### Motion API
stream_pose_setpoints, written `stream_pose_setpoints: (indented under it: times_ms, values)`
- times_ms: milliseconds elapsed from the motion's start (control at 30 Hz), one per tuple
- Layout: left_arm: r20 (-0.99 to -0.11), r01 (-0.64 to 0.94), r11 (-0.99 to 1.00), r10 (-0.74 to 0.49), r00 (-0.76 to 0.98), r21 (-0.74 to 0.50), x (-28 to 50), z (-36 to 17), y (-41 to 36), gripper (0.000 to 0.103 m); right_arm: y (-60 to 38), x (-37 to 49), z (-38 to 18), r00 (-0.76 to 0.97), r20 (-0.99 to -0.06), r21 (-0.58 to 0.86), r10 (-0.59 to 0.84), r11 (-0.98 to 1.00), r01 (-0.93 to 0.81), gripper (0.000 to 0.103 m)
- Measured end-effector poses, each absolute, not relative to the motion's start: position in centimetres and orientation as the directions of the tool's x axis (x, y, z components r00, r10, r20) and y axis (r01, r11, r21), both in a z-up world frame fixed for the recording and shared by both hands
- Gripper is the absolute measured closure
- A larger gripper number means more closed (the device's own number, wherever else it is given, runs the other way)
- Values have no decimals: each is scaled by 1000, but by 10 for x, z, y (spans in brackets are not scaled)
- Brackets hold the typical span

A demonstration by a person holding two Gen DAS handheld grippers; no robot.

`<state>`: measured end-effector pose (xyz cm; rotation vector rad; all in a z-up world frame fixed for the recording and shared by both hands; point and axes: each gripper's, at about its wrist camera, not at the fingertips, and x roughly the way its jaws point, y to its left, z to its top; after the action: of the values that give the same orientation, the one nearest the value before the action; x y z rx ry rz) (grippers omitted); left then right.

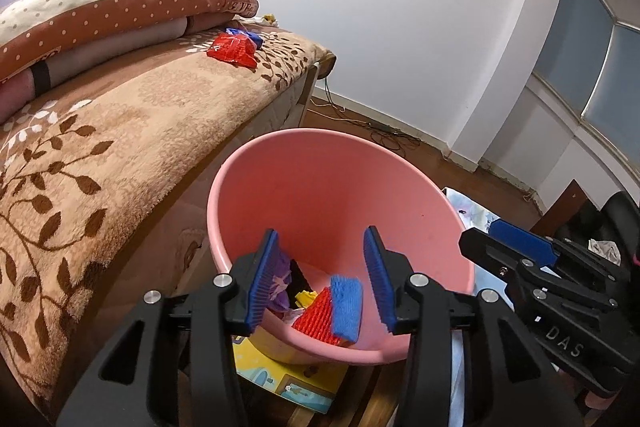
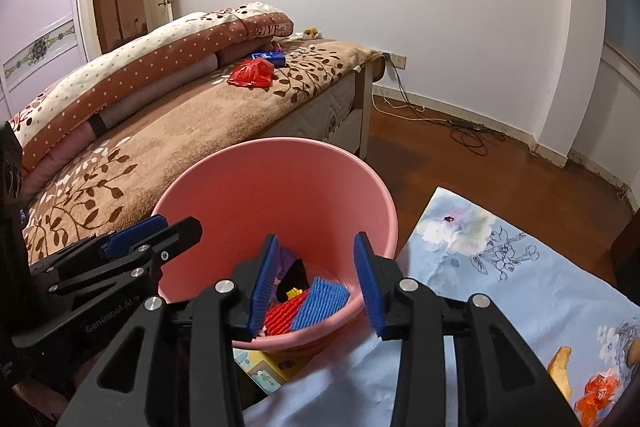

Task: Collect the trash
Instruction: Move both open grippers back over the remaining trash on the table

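A pink bucket [image 1: 320, 187] [image 2: 280, 187] stands on the floor beside the bed. Inside lie a red foam net [image 1: 316, 319] [image 2: 282, 315], a blue foam net [image 1: 346, 303] [image 2: 320, 301] and purple, black and yellow scraps. My left gripper [image 1: 322, 279] hangs open over the bucket's near rim, nothing between its blue pads. My right gripper [image 2: 316, 283] also stands open above the bucket, empty. Each gripper shows in the other's view: the right gripper [image 1: 532, 263] at the right edge, the left gripper [image 2: 120, 251] at the left. On the bed lie a red wrapper [image 1: 234, 51] [image 2: 252, 73] and a blue wrapper [image 1: 250, 37] [image 2: 270, 57].
The bed [image 1: 120, 131] [image 2: 180, 123] with a brown leaf-pattern blanket and folded polka-dot quilts [image 1: 100, 11] fills the left. A pale flowered cloth [image 2: 500, 267] lies right of the bucket. Yellow-white trash [image 2: 310, 34] sits at the bed's far end. Cables [image 2: 472, 135] trail along the wooden floor by the wall.
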<state>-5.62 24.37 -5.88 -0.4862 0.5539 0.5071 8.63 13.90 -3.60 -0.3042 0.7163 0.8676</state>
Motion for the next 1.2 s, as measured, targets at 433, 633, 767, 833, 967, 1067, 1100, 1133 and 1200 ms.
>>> stream_pose_setpoints:
  times_ms: [433,633,767,833,967,1067,1100,1133,1200]
  values:
    - [-599,-570,773,323,732,-280,-61,-56,238,58,113,84,-34,435,-675,77,596,644,-761,65]
    - [-596,-570,776,331,732,-270,-64,-51,232,58,93,80,-33,432,-673,102,600,655,-749,65]
    - [-594,-570,778,335,731,-263,-65,-49,230,58,79,77,-31,435,-667,120,604,664,-738,65]
    - [-593,-567,782,336,732,-258,-66,-47,228,58,71,74,-30,435,-664,130,608,667,-734,65]
    - [-589,-561,790,338,734,-245,-67,-42,220,58,55,68,-27,437,-657,145,615,671,-727,65]
    - [-587,-553,799,338,736,-234,-67,-38,213,58,44,62,-25,444,-651,146,616,675,-724,65]
    - [-585,-550,803,338,737,-229,-67,-37,210,58,40,60,-24,447,-648,145,617,676,-722,65]
    - [-584,-547,806,338,738,-226,-67,-36,208,58,36,58,-23,451,-645,145,617,678,-720,65]
    - [-580,-541,812,338,741,-218,-67,-33,203,58,28,57,-22,456,-640,148,618,682,-716,65]
